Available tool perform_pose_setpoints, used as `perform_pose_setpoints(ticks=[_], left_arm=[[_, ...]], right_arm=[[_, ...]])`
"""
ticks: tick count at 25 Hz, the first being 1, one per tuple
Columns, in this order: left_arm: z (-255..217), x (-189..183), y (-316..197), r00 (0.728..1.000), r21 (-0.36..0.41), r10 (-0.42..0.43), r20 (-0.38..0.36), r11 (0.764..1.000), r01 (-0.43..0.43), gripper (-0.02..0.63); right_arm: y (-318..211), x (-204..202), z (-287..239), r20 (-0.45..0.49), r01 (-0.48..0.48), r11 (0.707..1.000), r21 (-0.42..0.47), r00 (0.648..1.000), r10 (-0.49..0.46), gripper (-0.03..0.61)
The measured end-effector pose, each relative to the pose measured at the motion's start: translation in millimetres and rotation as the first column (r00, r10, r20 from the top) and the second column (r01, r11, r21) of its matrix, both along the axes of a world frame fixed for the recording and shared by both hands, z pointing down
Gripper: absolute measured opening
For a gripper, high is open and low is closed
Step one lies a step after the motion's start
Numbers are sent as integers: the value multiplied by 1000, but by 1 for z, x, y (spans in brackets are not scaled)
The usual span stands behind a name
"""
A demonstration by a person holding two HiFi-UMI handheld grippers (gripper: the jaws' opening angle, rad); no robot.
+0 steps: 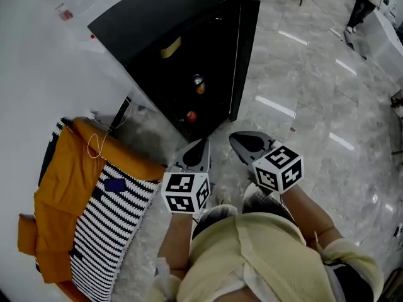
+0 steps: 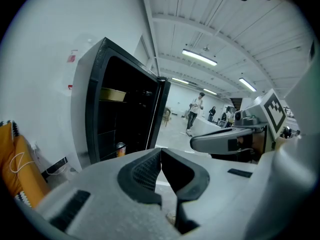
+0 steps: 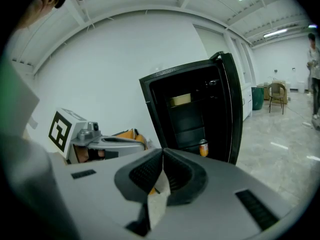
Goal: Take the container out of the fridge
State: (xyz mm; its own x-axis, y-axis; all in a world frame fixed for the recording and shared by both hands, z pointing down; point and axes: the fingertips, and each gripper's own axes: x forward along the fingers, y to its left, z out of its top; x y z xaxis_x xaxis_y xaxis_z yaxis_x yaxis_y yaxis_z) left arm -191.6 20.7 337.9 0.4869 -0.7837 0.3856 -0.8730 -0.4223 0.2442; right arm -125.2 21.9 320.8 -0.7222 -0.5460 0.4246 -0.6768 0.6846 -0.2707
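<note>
Both arms [image 1: 175, 241] reach forward — the left hand-held gripper [image 1: 201, 146] and right hand-held gripper [image 1: 241, 141] tip slightly down toward the open fridge [image 1: 164, 11]; both are closed, empty; the container [image 1: 170, 47] sits inside.

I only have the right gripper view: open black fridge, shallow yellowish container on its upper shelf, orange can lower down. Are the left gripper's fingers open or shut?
Observer: Shut. The left gripper has its fingers together, nothing between them.
Operator: Anything under that can?
Observer: Yes, the head view shows a small round red object nearer the bottom of the fridge.
Operator: What lies beyond the orange cloth?
Observer: A black-and-white striped knit cloth, lying against it.
</note>
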Motion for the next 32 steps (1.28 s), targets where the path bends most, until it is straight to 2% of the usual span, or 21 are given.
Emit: perform_pose_setpoints(ticks=[3,8,18,24,32], left_arm=[[2,5,-10,1000,9,-8,25,1000,8,23],[10,12,-23,998,-9,-58,-2,998,58,23],[25,31,-53,995,-36,-100,19,994,101,22],[35,34,-67,983,-54,-171,62,983,175,23],[38,40,-88,968,-35,-234,88,971,238,23]], right_arm=[[-12,1,0,22,14,1000,6,1000,-15,29],[-24,7,5,23,38,999,2,999,-38,29],[-59,23,16,51,64,998,-21,997,-63,29],[-77,35,26,36,108,994,-28,994,-107,29],[-107,49,31,46,154,988,-24,987,-153,29]])
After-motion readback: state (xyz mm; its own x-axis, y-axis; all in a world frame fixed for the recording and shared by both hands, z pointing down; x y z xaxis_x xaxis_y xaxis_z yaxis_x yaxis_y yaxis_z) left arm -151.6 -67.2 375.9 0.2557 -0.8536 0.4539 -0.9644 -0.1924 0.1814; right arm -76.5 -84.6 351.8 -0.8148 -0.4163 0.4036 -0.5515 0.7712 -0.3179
